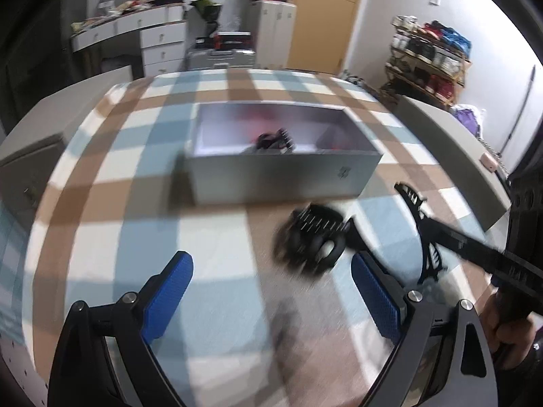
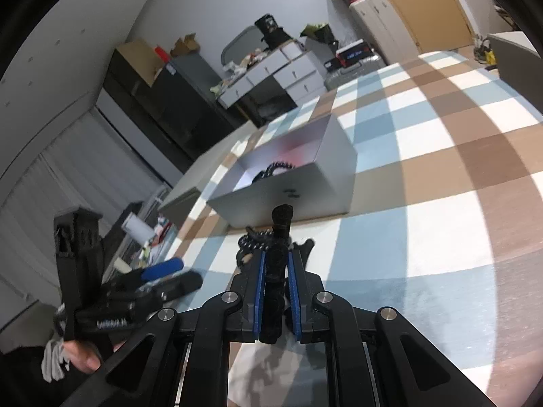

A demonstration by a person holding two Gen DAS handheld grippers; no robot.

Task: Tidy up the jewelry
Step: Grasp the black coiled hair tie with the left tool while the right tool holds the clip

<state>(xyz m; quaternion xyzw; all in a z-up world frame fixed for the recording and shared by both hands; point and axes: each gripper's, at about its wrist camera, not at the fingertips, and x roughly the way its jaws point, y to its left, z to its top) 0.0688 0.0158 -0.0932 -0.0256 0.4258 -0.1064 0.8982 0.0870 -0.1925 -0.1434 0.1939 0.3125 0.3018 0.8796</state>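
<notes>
An open grey box [image 1: 281, 179] stands on the checked tablecloth; black jewelry [image 1: 275, 140] lies inside it. It also shows in the right wrist view [image 2: 298, 190]. My right gripper [image 2: 275, 268] is shut on a black beaded bracelet [image 2: 280, 237] and holds it above the cloth just in front of the box. In the left wrist view that bracelet [image 1: 310, 240] hangs blurred from the right gripper [image 1: 353, 227]. My left gripper [image 1: 271, 291] is open and empty, low over the cloth, below and left of the bracelet.
The tablecloth [image 1: 135, 203] has blue, white and brown checks. A grey lid or panel [image 1: 451, 156] lies at the table's right edge. Drawers [image 1: 159, 44], a suitcase and shelves [image 1: 431, 64] stand behind the table. Clutter [image 2: 142, 234] lies off the left side.
</notes>
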